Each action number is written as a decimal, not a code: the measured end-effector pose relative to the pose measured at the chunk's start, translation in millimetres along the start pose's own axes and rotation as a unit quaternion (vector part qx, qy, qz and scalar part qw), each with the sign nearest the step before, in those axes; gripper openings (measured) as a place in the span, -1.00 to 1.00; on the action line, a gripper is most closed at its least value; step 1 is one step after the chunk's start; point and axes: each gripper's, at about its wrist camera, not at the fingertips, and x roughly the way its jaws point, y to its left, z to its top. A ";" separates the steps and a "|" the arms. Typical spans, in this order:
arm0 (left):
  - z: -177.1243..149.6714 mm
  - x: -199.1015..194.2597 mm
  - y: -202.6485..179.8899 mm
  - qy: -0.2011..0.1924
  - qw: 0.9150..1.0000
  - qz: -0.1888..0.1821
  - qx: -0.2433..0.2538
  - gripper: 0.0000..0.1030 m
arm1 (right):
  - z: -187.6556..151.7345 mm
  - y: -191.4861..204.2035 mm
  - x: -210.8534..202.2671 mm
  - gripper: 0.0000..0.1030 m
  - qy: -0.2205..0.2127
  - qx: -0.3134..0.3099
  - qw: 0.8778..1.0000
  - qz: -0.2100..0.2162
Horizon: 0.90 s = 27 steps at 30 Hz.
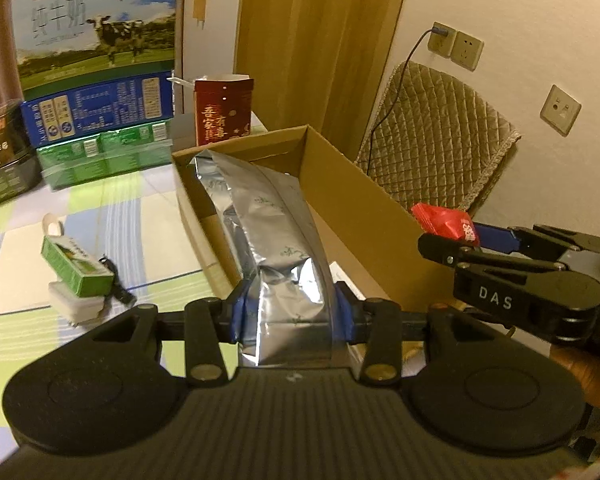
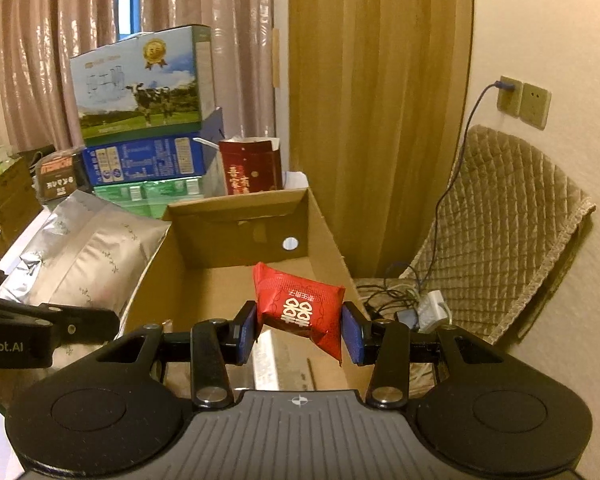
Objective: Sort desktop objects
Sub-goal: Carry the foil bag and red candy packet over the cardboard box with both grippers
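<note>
1. Silver foil pouch (image 1: 276,240) is clamped near its lower end between the blue pads of the left gripper (image 1: 288,316); it hangs over the near end of the open cardboard box (image 1: 364,208).
2. Its foil looks crinkly and slick, the filling probably loose, so it will likely sag and slide; a hold lower on the fuller body seems safer than the flat seam.
3. Red snack packet (image 2: 300,308) is pinched at its sides by the right gripper (image 2: 299,330), held above the box floor.
4. That packet seems light and soft, its contents possibly brittle, so gentle pressure suits it.
5. A small green carton (image 1: 76,266) lies on a white container on the checked tablecloth (image 1: 148,240), not yet sorted.
6. Hidden: most of the box interior behind the pouch in the left wrist view, and the pouch's bottom edge behind the gripper body; the print on the packet is unreadable.
</note>
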 end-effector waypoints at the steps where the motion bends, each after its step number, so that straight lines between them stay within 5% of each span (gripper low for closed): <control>1: 2.1 3.3 -0.5 0.001 1.000 -0.001 0.000 -0.26 | 0.5 -1.9 2.7 -0.19 0.001 0.000 1.000 0.000; 27: 20.9 65.7 4.1 0.021 1.000 -0.007 -0.001 -0.25 | 12.6 -18.4 58.4 -0.19 0.021 -0.001 1.000 -0.001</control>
